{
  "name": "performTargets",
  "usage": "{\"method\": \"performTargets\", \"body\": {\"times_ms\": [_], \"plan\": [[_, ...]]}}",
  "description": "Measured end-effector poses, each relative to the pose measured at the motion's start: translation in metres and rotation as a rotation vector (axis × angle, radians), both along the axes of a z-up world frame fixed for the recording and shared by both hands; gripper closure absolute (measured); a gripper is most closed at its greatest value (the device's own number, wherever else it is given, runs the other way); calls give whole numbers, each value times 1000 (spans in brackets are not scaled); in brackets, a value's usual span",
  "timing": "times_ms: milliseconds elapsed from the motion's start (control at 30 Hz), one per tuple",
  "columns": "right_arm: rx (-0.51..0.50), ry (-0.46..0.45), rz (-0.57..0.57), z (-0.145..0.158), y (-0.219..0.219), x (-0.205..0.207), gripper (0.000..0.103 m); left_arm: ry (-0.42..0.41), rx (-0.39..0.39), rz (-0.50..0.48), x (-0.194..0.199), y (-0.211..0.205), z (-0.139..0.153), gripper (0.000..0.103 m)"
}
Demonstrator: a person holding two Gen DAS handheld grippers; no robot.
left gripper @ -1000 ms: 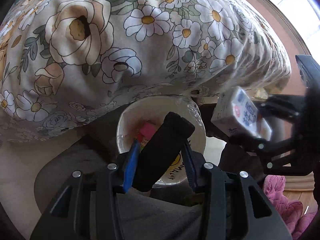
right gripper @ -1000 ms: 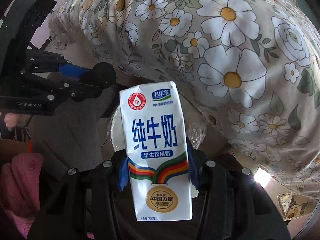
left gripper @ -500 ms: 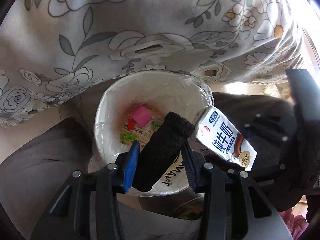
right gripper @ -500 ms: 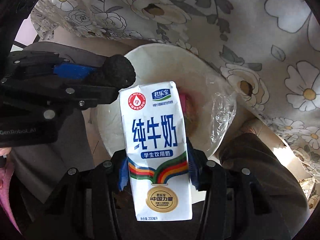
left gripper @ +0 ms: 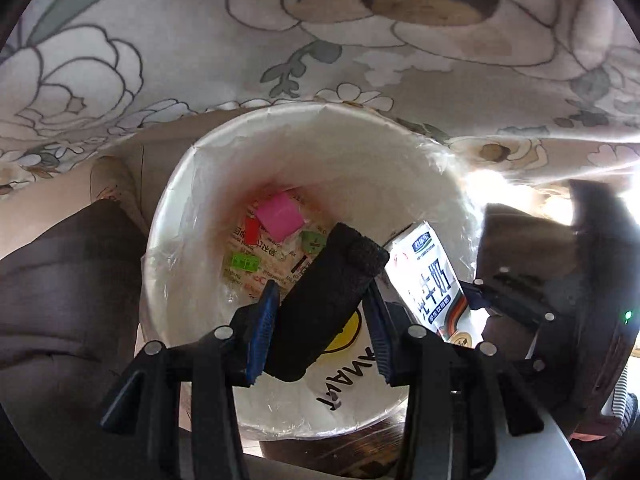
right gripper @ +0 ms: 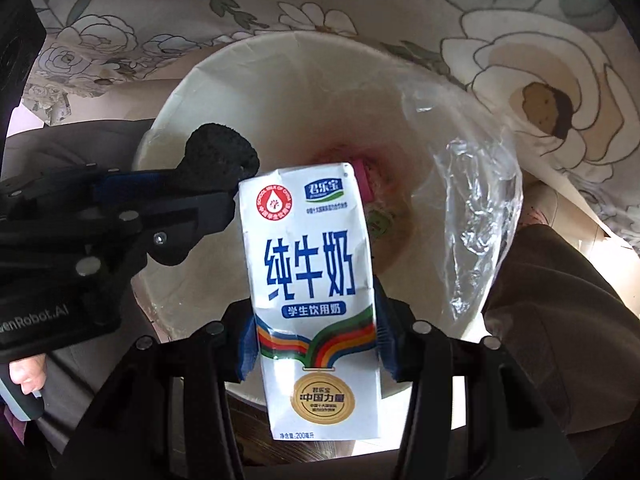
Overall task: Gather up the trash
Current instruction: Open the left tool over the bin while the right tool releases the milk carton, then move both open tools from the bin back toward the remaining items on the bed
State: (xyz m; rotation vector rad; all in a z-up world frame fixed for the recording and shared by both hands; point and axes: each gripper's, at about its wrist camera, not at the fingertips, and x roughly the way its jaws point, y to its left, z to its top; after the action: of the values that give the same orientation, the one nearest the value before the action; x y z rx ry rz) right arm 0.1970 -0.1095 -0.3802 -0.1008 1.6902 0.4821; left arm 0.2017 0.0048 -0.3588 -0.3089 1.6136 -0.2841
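Observation:
My left gripper [left gripper: 320, 312] is shut on a black rolled sock-like bundle [left gripper: 328, 300] and holds it over the mouth of a white bin [left gripper: 192, 184] lined with clear plastic. My right gripper [right gripper: 312, 340] is shut on a white and blue milk carton [right gripper: 312, 280] and holds it upright over the same bin [right gripper: 192, 80]. The carton also shows in the left wrist view [left gripper: 432, 280] at the bin's right rim. The left gripper [right gripper: 188, 196] with the black bundle [right gripper: 224, 148] shows in the right wrist view. Pink, red and green scraps [left gripper: 280, 216] lie at the bin's bottom.
A floral tablecloth [left gripper: 280, 40] hangs just behind and above the bin. Loose clear liner plastic [right gripper: 476, 208] sticks up at the bin's right rim. Dark brown chair seats [left gripper: 60, 280] stand on both sides of the bin.
Both grippers have come down and closer to the bin with their loads; the bin now fills more of both views and its bottom shows plainly.

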Motion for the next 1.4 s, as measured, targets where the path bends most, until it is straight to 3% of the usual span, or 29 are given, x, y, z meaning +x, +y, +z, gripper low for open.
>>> {"method": "performTargets", "body": {"times_ms": [100,233,367,733,867,1100,1200,1400], "plan": [[4,2,-5,-11,4,4,54,24,-10,6,3,-2,-9,57],[2,-12,9,-15,11,7,54,27,35,-26,3,-9,-13,54],[-11,1,13,-24,18,7,54,17,54,-35,3,-12,-12,43],[9,-3,8,-16,16,7,53,-3,62,-13,1,-4,-5,42],[40,-15,35,-8,12,0,53,-71,91,-40,-8,-6,21,40],[121,-81,48,39,1,-16,43,-228,128,-63,-25,-2,75,35],[156,-139,37,72,-5,-22,41,-311,125,-50,-32,7,111,32],[211,-329,-7,160,-31,-26,33,-516,139,56,-36,29,194,14]]}}
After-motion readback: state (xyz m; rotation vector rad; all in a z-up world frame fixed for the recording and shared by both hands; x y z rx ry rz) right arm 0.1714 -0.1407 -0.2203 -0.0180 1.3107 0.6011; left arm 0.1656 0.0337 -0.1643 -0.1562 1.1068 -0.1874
